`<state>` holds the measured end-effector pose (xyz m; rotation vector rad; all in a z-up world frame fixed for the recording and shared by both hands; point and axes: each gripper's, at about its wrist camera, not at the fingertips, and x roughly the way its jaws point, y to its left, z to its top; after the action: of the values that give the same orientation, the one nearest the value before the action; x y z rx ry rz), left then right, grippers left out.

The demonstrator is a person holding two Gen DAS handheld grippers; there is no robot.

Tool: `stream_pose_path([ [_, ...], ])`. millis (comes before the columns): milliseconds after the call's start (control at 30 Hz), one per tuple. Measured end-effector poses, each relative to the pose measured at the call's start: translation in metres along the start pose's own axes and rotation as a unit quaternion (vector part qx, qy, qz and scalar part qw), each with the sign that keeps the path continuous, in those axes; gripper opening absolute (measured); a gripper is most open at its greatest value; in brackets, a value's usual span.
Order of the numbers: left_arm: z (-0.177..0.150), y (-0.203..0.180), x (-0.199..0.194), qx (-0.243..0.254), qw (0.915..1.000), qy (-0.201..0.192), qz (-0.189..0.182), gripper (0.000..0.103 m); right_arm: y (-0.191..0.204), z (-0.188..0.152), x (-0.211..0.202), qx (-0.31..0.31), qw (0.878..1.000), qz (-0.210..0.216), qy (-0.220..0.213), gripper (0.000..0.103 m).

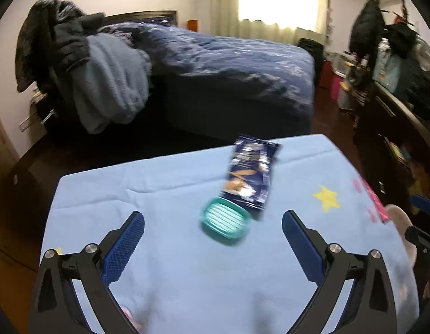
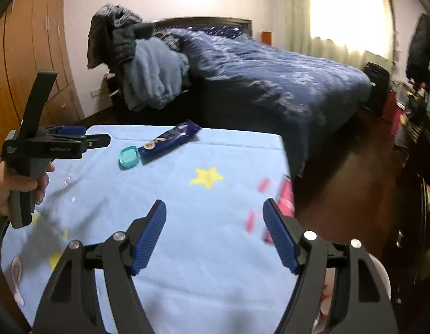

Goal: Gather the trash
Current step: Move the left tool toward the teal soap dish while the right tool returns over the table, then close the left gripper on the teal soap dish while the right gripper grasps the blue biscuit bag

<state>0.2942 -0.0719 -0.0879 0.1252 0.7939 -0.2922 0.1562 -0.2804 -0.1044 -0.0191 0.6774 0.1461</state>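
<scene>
A dark blue snack wrapper [image 1: 249, 176] lies flat on the light blue cloth-covered table [image 1: 173, 264]; it also shows in the right wrist view [image 2: 170, 142]. A small teal lid [image 1: 226, 221] lies touching the wrapper's near end, also in the right wrist view [image 2: 128, 157]. My left gripper [image 1: 213, 222] is open and empty, just short of the lid, which sits between the fingertips' line. It shows from the side in the right wrist view [image 2: 86, 137]. My right gripper [image 2: 215, 211] is open and empty above the table's right part.
A bed [image 2: 270, 75] with a dark blue quilt stands beyond the table. Clothes hang on a chair [image 1: 64, 55] at the left. Cluttered dark furniture [image 1: 395, 89] lines the right wall. A pink strip [image 2: 287, 194] lies at the table's right edge. Wooden wardrobes [image 2: 34, 55] stand at the left.
</scene>
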Motion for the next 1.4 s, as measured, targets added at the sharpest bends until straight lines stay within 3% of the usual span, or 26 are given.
stream_pose_path([
  [100,0.007,0.005,0.03,0.008,0.9997,0.023,0.003,0.099,0.008,0.008,0.009,0.003,1.0,0.021,0.002,0.073],
  [300,0.003,0.004,0.069,0.033,0.9977,0.055,0.023,0.099,0.007,0.005,0.017,-0.004,1.0,0.015,0.006,0.073],
  [400,0.002,0.007,0.075,0.015,0.998,0.061,-0.001,0.099,0.001,0.002,0.02,0.001,1.0,0.011,0.011,0.073],
  [467,0.001,0.002,0.083,0.03,0.9968,0.075,0.004,0.099,0.0,0.001,0.021,0.004,1.0,0.013,0.012,0.073],
  [633,-0.001,0.007,0.085,0.034,0.9964,0.074,0.026,0.1,0.005,0.001,0.019,-0.001,1.0,0.016,0.009,0.073],
  [833,-0.017,0.054,0.067,0.006,0.9955,0.066,0.068,0.098,0.026,0.009,0.022,-0.027,0.999,0.026,0.002,0.074],
  [900,-0.022,0.063,0.063,-0.002,0.9968,0.064,0.048,0.091,0.034,0.014,0.029,-0.037,0.999,0.029,0.002,0.074],
  [1033,-0.02,0.059,0.066,0.009,0.9979,0.064,-0.01,0.093,0.049,0.028,0.045,-0.049,0.998,0.034,0.0,0.074],
  [1067,-0.019,0.055,0.067,0.014,0.9978,0.064,-0.014,0.1,0.051,0.031,0.049,-0.049,0.998,0.036,0.002,0.074],
  [1200,-0.01,0.042,0.076,0.034,0.9972,0.065,-0.015,0.099,0.054,0.04,0.06,-0.045,0.998,0.04,0.006,0.074],
  [1400,-0.004,0.039,0.083,0.026,0.9968,0.075,-0.013,0.09,0.051,0.049,0.076,-0.04,0.999,0.026,0.008,0.074],
])
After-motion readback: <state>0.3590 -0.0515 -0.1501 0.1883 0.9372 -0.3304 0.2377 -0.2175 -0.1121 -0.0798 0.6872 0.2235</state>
